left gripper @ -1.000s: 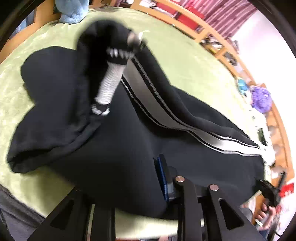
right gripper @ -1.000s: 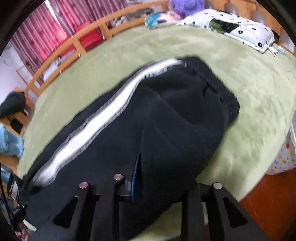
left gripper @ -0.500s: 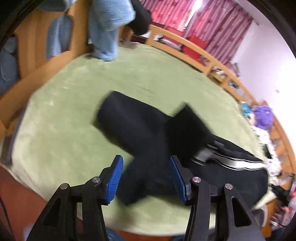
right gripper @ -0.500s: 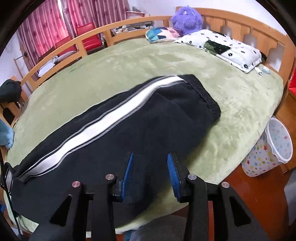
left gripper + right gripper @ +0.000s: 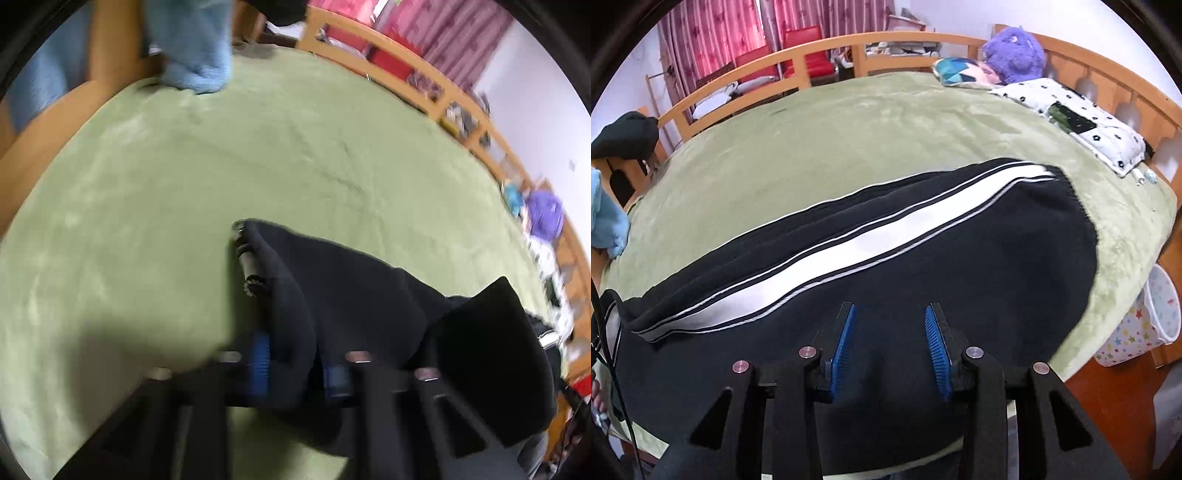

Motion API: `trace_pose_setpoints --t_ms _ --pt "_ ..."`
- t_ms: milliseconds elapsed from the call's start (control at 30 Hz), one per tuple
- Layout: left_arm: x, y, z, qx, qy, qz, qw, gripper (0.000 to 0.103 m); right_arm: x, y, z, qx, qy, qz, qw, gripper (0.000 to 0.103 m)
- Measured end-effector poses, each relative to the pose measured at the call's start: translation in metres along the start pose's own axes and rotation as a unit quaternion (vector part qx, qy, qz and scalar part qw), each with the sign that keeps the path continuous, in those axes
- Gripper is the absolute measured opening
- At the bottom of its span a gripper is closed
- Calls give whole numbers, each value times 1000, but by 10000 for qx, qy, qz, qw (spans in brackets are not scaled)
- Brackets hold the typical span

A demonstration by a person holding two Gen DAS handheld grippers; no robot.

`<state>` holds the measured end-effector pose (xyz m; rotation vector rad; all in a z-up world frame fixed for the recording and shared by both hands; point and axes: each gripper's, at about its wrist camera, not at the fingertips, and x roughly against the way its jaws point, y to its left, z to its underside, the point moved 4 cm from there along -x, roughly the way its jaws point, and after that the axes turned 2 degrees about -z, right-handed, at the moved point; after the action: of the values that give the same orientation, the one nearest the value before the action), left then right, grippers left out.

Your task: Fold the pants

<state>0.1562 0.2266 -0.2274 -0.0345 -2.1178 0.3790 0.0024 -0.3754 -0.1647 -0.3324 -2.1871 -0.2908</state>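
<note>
Green bed [image 5: 184,192]: pants [image 5: 351,295] in left tool [image 5: 299,365].

— Was any writing, label, brand or number legible in either wrist view?
— None. The white plastic bin [image 5: 1161,314] beside the bed bore only coloured stars, and the white pillow [image 5: 1082,122] only black dots, no letters.

Open green blanket [image 5: 177,206] beyond the pants [image 5: 960,266] (pillow [image 5: 1082,122] bounds the far end).
</note>
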Motion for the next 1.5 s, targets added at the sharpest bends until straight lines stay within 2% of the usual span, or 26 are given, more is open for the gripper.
trace_pose_setpoints --t_ms 33,67,100,133,167,200,233,267,333,400,567,667,800,900,933,1000,1033,1067,1133,1167,1200,1233,1267,1333,1367,1500 --pt "9 -8 -6 37 -115 239 9996 15 -2 4 1 9 14 -10 10000 38" --pt "21 -15 -13 205 -179 702 9972 14 -3 6 2 18 16 -21 10000 38" --pt "34 -21 -21 452 -204 1184 9917 14 -4 9 2 31 15 -38 10000 38" --pt "45 -24 -28 629 -248 1501 9863 14 -4 11 3 43 15 -47 10000 38" --pt "56 -27 -33 774 -325 1765 9807 14 -4 12 3 60 10 -57 10000 38" --pt "64 -28 -38 901 -410 1823 9783 16 -4 12 3 67 0 -64 10000 38" --pt "68 -26 -39 983 -497 1729 9788 23 -3 12 4 64 -6 -76 10000 38" --pt "71 -24 -38 1025 -641 1517 9810 44 -3 11 4 38 -18 -115 9999 38" --pt "71 -11 -33 1093 -830 1084 9846 79 -5 8 5 -9 -3 -171 9999 38" --pt "68 2 -22 1195 -843 917 9850 79 -9 5 9 -46 80 -244 9997 38" --pt "58 33 13 1297 -549 20 9900 78 -16 0 21 -88 225 -299 9993 38" --pt "54 43 37 1376 -373 -218 9895 78 -22 -2 24 -128 305 -334 9989 39" --pt "37 47 55 1228 -353 -207 9916 77 -31 -2 27 -233 416 -396 9981 39" --pt "20 45 54 1172 -360 195 9923 61 -36 2 30 -250 474 -429 9976 39" --pt "16 41 49 1158 -334 322 9922 50 -37 1 30 -242 489 -425 9976 39" --pt "14 33 39 1026 -291 220 9941 28 -40 4 31 -238 540 -397 9975 38" --pt "17 27 34 961 -214 356 9945 15 -41 6 32 -258 558 -403 9973 39" --pt "22 20 29 1035 -155 684 9921 14 -41 6 32 -286 564 -423 9971 38" --pt "42 5 20 1228 -283 1470 9811 14 -40 7 31 -324 554 -453 9969 39" --pt "52 -5 18 1120 -372 1801 9765 15 -39 8 30 -325 538 -472 9969 39" --pt "61 -15 18 932 -450 1953 9753 15 -39 10 30 -305 518 -476 9971 39" --pt "64 -22 20 815 -510 1967 9757 21 -39 10 30 -290 507 -471 9972 39" --pt "64 -25 23 765 -581 1924 9766 38 -39 10 30 -272 505 -463 9973 39" --pt "53 -26 33 862 -511 1772 9790 49 -40 10 31 -270 521 -486 9971 39" --pt "43 -27 38 904 -403 1717 9802 48 -41 10 32 -277 543 -499 9969 39" --pt "20 -53 60 743 -100 1893 9791 47 -43 10 34 -303 599 -534 9963 39"
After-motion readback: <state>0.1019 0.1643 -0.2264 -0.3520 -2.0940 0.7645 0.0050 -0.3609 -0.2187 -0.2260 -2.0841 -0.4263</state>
